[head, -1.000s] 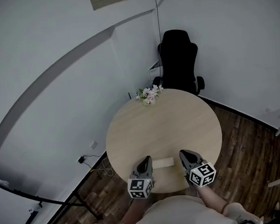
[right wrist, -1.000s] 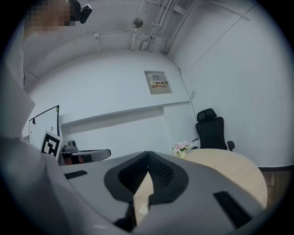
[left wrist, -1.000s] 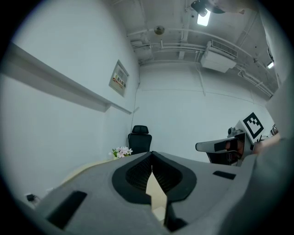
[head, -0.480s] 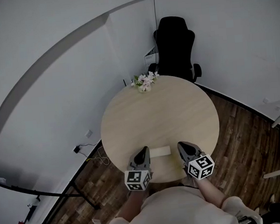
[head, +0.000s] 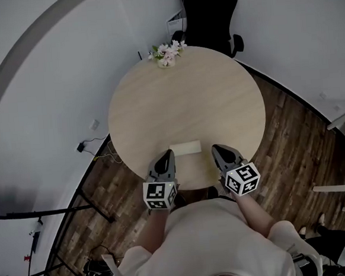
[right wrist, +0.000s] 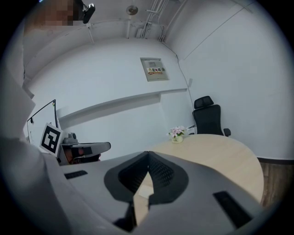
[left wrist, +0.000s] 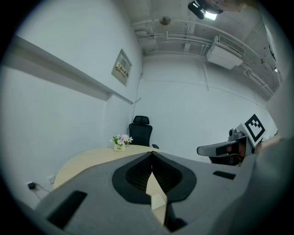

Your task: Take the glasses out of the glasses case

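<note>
Low centre of the head view: the glasses case (head: 185, 147), a pale oblong box, lies flat near the near edge of the round table (head: 181, 92). From up here it looks shut, and what's inside can't be seen. The left gripper (head: 167, 155) sits just beside its left end and the right gripper (head: 218, 150) a little off its right end, so the case lies between the two tips. Whether either touches it, I can't tell.

Both gripper views show the same thing: jaws clenched tip to tip with nothing gripped, and only pale wood and a pale block showing beneath them.

At the top of the frame, on the table's far edge, a small vase (head: 166, 53) holds pink and white flowers (the only other thing on the light wood top). Behind it, against the white wall, stands a black office chair (head: 207, 9). Dark plank floor (head: 290, 125) runs around the table, and at the left there's a wall socket (head: 94, 124) with a cable trailing below it. The right gripper view also shows a panel (right wrist: 155, 69) on the wall, upper centre.
</note>
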`<move>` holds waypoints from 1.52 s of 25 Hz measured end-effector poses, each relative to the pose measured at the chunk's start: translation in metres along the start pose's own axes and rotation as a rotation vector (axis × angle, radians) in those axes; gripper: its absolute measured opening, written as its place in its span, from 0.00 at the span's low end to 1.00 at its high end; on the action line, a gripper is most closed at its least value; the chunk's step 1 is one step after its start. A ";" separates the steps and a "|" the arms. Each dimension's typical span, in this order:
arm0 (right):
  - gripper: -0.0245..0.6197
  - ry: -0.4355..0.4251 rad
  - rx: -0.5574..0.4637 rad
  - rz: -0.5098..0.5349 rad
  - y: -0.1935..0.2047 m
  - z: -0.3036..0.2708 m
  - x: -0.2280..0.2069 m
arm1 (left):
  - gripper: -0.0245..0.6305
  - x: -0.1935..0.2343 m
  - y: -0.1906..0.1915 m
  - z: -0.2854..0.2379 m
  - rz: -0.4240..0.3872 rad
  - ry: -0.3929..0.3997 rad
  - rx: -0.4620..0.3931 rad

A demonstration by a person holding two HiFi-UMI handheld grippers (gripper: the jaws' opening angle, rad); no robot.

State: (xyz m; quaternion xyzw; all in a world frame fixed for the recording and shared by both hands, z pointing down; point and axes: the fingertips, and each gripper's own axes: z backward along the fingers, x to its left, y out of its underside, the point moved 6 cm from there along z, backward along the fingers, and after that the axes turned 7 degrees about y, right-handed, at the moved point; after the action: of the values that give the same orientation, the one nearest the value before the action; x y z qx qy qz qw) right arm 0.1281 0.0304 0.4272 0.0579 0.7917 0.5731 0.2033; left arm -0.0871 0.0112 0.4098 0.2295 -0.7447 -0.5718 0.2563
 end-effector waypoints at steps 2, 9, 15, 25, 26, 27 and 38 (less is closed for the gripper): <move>0.06 -0.001 0.013 -0.010 0.006 0.002 0.000 | 0.05 -0.002 0.005 0.002 0.006 0.000 0.011; 0.06 -0.002 0.057 -0.006 0.027 0.003 -0.002 | 0.05 -0.004 0.031 0.003 0.057 0.013 0.058; 0.06 -0.008 0.098 -0.011 0.043 0.002 -0.006 | 0.05 -0.002 0.049 0.000 0.063 0.006 0.112; 0.06 -0.025 0.131 -0.002 0.052 -0.003 -0.007 | 0.05 0.003 0.061 -0.010 -0.079 0.015 0.214; 0.06 -0.025 0.132 0.001 0.052 -0.004 -0.007 | 0.05 0.004 0.062 -0.011 -0.108 0.017 0.230; 0.06 -0.024 0.133 0.003 0.052 -0.004 -0.008 | 0.05 0.004 0.063 -0.013 -0.144 0.023 0.250; 0.06 -0.029 0.172 0.004 0.065 -0.009 -0.011 | 0.05 0.007 0.102 -0.041 -0.618 0.176 0.514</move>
State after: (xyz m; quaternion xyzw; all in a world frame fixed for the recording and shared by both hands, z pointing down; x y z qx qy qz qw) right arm 0.1252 0.0404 0.4927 0.0851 0.8350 0.5024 0.2076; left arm -0.0711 0.0015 0.5185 0.5471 -0.7344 -0.3956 0.0696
